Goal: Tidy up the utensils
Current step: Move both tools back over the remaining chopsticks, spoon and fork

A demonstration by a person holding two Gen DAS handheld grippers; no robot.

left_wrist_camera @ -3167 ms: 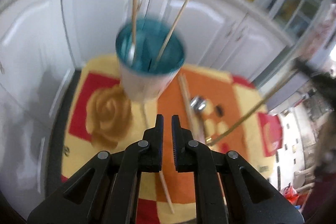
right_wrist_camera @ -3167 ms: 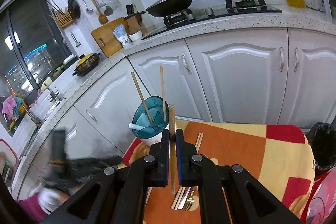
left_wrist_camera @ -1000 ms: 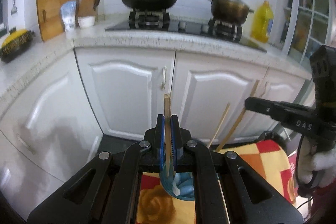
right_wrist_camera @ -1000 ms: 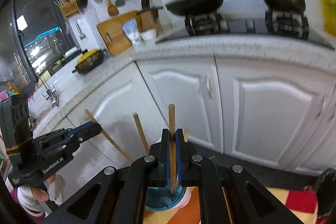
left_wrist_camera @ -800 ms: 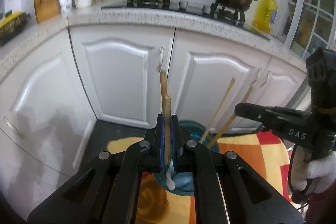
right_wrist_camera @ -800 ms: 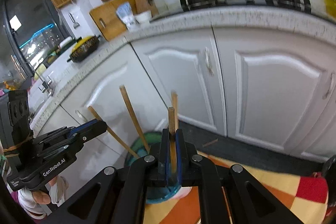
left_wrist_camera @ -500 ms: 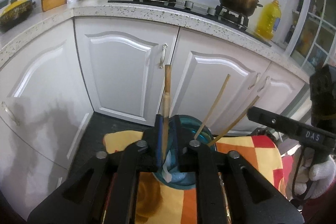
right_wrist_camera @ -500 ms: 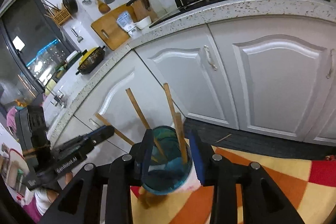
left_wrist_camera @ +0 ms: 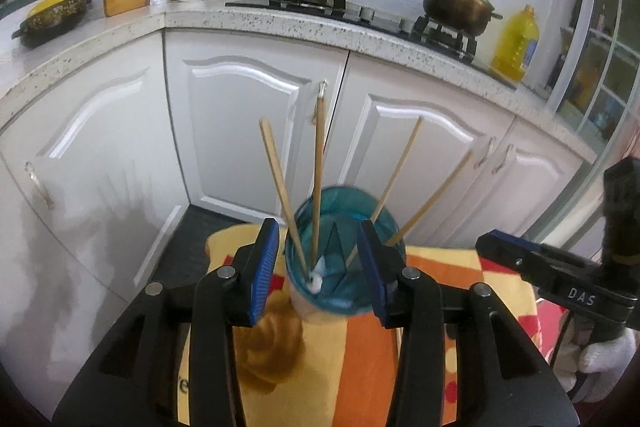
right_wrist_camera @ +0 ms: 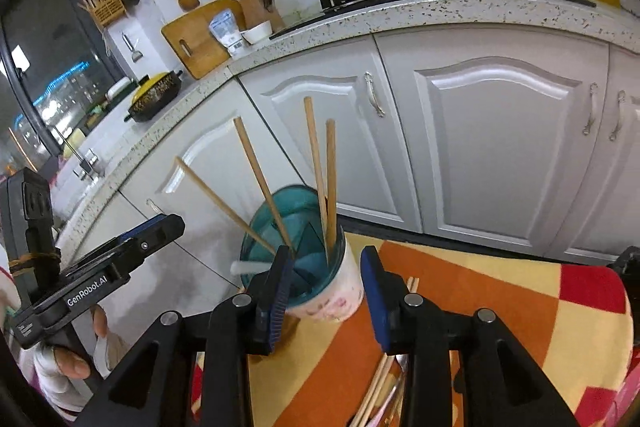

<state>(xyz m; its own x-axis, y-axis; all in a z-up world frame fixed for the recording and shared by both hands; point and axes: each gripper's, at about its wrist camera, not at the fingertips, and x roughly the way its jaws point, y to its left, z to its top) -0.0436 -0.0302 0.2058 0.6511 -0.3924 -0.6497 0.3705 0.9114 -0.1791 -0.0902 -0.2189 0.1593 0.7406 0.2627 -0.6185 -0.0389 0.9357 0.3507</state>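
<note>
White cabinet doors [left_wrist_camera: 248, 131] closed off the far side, with a dark strip of floor between them and the patterned cloth [right_wrist_camera: 500, 307] on which the holder stood. Open room lay to the right of the holder on the cloth; loose utensils [right_wrist_camera: 384, 395] lay at the cloth's near edge. Teal-lined utensil holder [left_wrist_camera: 340, 267] stood near the cloth's far edge, four chopsticks [left_wrist_camera: 318, 179] leaning out of it and a white spoon [left_wrist_camera: 316, 281] inside. Left claw [left_wrist_camera: 318, 263], pitched downward, had just been opening; its blue pads [left_wrist_camera: 262, 267] flanked the holder, gripping nothing. Right claw [right_wrist_camera: 324, 291], likewise angled down, stood partly open and empty, the holder seen between its pads. Gloved hands [left_wrist_camera: 600, 359] held each claw's handle.
</note>
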